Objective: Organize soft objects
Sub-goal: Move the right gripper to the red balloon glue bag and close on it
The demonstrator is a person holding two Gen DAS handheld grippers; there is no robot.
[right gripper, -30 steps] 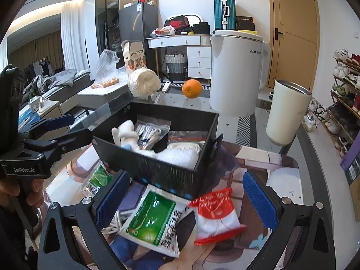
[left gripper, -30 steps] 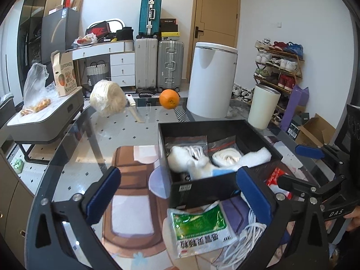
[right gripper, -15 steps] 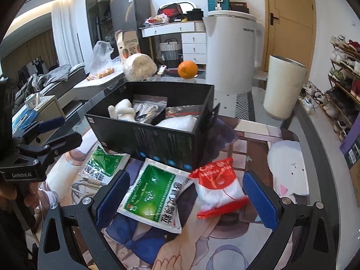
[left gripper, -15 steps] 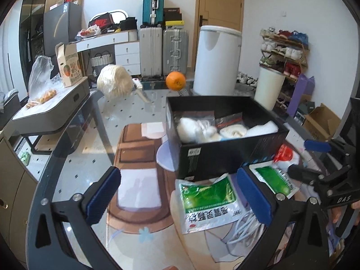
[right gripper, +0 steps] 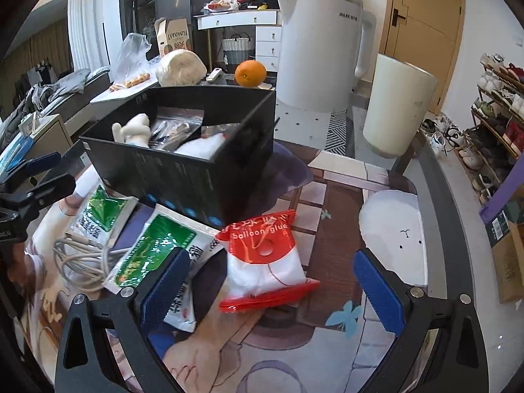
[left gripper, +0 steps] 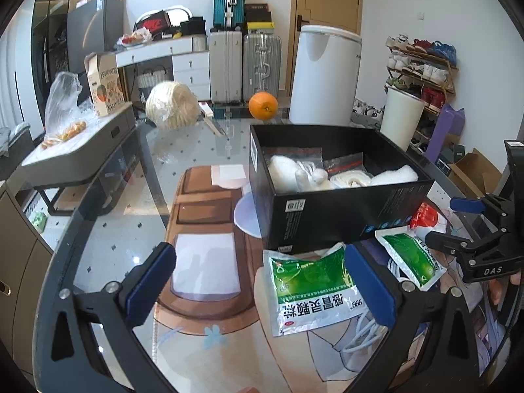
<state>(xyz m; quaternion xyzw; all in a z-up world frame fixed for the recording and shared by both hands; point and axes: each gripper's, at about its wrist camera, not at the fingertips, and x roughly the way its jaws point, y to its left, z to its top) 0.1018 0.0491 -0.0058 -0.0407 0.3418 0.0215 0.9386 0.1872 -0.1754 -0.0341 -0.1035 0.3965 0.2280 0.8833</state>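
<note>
Hovering with jaws spread, the right gripper (right gripper: 271, 281) frames a red glue packet (right gripper: 267, 262); the left gripper (left gripper: 262, 281), equally spread, shows a green sachet (left gripper: 308, 290) at 5 o'clock of the black box (left gripper: 334, 216).

The red-and-white packet (right gripper: 267, 263) near the middle of the right wrist view reads "balloon glue" in white on its red top. The tall white appliance (right gripper: 322, 46) at the top centre carries "AUX" in small grey letters; the rest of that word is too small to tell. In the left wrist view, "DAS" stands in white on the black body of the right gripper (left gripper: 471, 222) at the right edge. The green-and-white sachet (left gripper: 311, 291) at lower centre, seen upside down, shows "999" beside large Chinese characters. The cardboard carton (left gripper: 106, 83) at upper left bears printing too distorted to read.
</note>
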